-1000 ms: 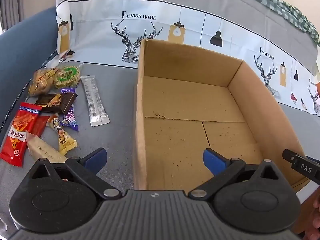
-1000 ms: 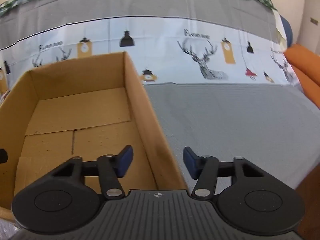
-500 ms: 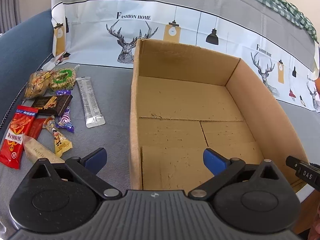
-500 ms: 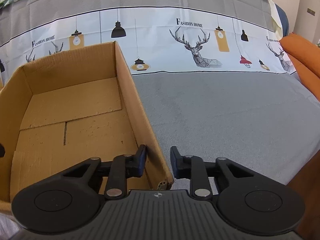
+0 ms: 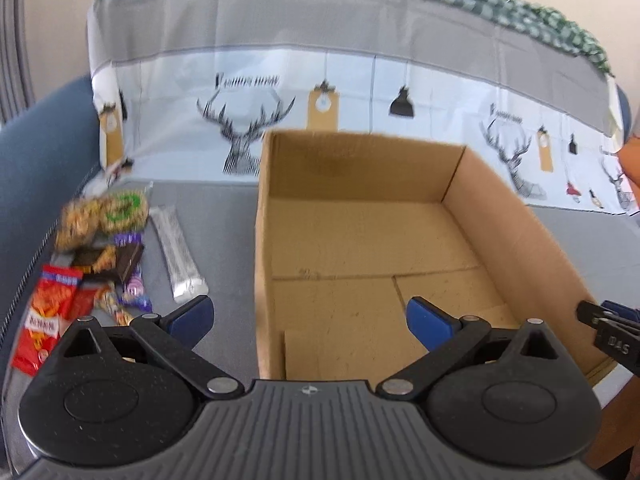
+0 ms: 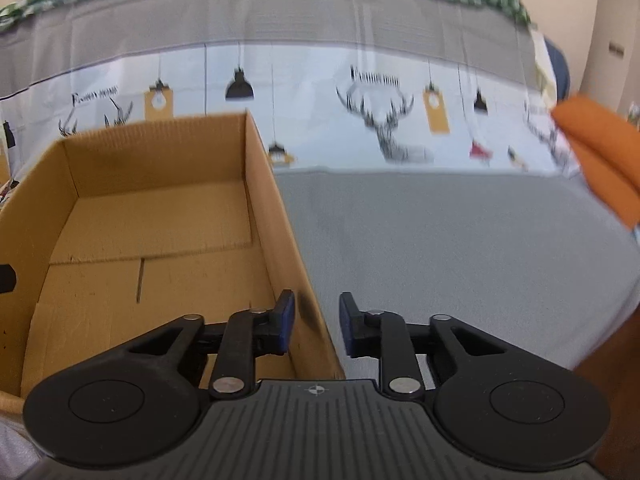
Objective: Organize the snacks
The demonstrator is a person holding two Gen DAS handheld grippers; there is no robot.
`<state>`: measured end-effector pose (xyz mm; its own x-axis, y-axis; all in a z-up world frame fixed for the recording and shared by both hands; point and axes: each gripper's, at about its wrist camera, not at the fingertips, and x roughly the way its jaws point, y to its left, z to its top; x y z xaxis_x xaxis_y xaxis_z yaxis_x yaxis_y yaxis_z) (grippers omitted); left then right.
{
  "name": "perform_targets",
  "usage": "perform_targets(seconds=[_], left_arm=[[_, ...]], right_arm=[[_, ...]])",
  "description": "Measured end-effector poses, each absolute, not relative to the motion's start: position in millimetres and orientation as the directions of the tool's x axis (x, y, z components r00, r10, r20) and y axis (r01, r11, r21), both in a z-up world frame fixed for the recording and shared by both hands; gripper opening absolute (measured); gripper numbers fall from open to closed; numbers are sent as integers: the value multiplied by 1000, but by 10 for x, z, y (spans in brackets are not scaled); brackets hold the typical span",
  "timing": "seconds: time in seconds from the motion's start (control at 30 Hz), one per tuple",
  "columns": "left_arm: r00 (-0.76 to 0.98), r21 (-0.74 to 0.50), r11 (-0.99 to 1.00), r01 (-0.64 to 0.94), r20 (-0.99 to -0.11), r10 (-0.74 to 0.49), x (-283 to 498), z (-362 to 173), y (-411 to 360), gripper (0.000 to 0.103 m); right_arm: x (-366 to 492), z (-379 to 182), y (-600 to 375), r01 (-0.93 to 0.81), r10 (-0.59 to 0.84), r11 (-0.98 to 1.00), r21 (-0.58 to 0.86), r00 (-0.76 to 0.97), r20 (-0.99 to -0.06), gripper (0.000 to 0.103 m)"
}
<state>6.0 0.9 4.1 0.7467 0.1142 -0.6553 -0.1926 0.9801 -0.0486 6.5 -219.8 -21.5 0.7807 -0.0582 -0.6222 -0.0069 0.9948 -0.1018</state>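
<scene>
While straddling one cardboard box's (image 6: 280,216) right wall, right gripper (image 6: 316,322) is opening, untouching; left gripper (image 5: 308,320) gaping empty.

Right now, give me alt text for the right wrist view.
The right gripper straddles the right wall of an empty cardboard box, its jaws opening and clear of the cardboard. Grey cloth spreads to the right.

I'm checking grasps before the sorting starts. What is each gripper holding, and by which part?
Neither holds anything. The left gripper is wide open over the cardboard box. The right gripper straddles the box's right wall, its jaws opening, pads off it.
</scene>
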Motion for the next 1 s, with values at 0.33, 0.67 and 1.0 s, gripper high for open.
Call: perform_targets(seconds=[0.33, 0.67, 1.0], left_arm=[[812, -73, 996, -56, -584, 3, -76, 260, -189, 103], [819, -172, 981, 87, -548, -168, -389, 345, -95, 103], [887, -127, 990, 63, -447, -114, -612, 721, 709, 62]], right_arm=[[-43, -44, -1997, -70, 31, 996, -58, 860, -510, 87], [-232, 146, -1729, -103, 72, 994, -44, 889, -453, 88], [-464, 283, -1220, -221, 205, 975, 16, 871, -445, 86]])
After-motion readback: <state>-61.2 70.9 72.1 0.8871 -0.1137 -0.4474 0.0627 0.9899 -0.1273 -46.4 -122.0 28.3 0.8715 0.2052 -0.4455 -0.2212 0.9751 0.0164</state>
